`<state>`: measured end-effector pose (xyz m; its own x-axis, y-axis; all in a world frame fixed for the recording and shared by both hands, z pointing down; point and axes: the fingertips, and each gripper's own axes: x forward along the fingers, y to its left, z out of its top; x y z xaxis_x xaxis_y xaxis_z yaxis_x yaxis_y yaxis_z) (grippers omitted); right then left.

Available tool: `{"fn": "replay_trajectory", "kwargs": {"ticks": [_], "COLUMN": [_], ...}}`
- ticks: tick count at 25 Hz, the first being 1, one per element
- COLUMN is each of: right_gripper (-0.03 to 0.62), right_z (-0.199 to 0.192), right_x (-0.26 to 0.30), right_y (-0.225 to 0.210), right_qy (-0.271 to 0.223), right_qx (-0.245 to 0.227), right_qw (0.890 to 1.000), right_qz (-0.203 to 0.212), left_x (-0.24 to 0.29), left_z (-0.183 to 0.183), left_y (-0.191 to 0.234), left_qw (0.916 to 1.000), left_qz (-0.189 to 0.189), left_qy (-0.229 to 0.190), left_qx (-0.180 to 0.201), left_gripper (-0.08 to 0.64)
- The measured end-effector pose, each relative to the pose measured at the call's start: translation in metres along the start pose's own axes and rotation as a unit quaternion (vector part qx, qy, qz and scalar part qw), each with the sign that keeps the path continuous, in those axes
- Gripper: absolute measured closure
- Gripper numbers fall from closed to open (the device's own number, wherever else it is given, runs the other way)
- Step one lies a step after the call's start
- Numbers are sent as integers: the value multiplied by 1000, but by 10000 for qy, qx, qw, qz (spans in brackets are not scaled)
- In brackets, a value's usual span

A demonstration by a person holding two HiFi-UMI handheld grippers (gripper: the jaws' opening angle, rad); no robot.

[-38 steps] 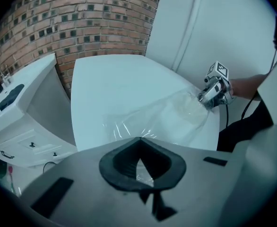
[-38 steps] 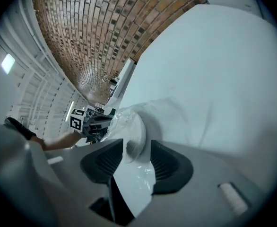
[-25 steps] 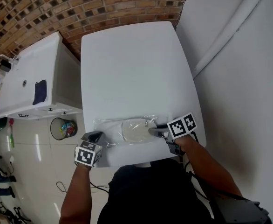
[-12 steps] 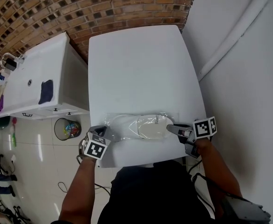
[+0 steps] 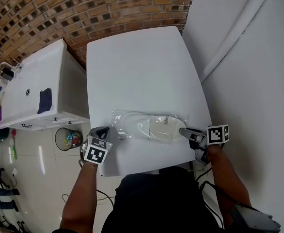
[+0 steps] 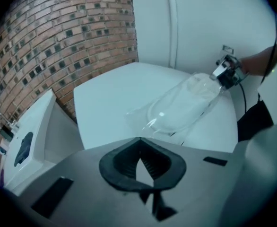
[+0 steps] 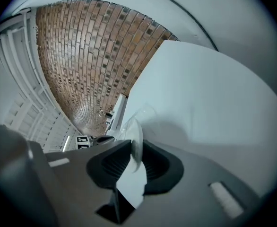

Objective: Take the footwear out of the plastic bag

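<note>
A clear plastic bag [image 5: 149, 126] holding white flat footwear [image 5: 147, 125] lies across the front of the white table [image 5: 137, 72]. My right gripper [image 5: 183, 131] is at the bag's right end. Its jaws are closed on a thin translucent fold of the bag [image 7: 134, 143]. In the left gripper view the bag [image 6: 186, 103] slants up from the table to that gripper [image 6: 226, 72]. My left gripper [image 5: 103, 131] is shut at the table's front left, its tips just short of the bag's left end. Nothing shows between the left gripper's fingertips [image 6: 138, 148].
A white cabinet [image 5: 30, 89] with a dark cloth [image 5: 43, 101] stands left of the table, with a waste bin [image 5: 68, 139] on the tiled floor beside it. A brick wall [image 5: 84, 8] runs behind, and a white wall [image 5: 248, 57] stands close on the right.
The right gripper narrowed its jaws and drew back right to the table's edge. The bag with the footwear slid right and stretched out. The left gripper stayed shut and edged forward.
</note>
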<state>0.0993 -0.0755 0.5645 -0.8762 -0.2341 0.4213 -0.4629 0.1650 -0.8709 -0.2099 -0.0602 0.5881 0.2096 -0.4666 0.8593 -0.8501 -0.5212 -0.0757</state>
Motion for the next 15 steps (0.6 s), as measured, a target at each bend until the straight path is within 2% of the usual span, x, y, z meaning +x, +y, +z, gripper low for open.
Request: {"fn": "replay_trajectory", "kwargs": {"ticks": [2, 3, 4, 7, 9, 15], "right_gripper": [517, 517, 517, 516, 515, 517], "right_z": [-2, -3, -4, -7, -7, -9], "right_x": [5, 8, 12, 23, 27, 39], "right_y": [3, 5, 7, 12, 14, 22], "right_qy": [-1, -4, -8, -13, -36, -8], "right_qx": [-69, -111, -159, -308, -341, -346], "right_qw": [10000, 9999, 9999, 9995, 9994, 9994], "right_qz": [-2, 1, 5, 9, -5, 22], "left_x": [-1, 1, 5, 20, 27, 36], "left_z": [27, 37, 45, 59, 60, 54], "left_y": [-24, -37, -48, -71, -76, -66], "left_qw": [9984, 9970, 9958, 9937, 9939, 9966], "left_qz": [-360, -510, -615, -819, -863, -651], "left_qy": [-363, -432, -442, -319, -178, 50], "left_qx": [223, 380, 523, 698, 663, 497], "left_gripper": [539, 426, 358, 356, 392, 482]}}
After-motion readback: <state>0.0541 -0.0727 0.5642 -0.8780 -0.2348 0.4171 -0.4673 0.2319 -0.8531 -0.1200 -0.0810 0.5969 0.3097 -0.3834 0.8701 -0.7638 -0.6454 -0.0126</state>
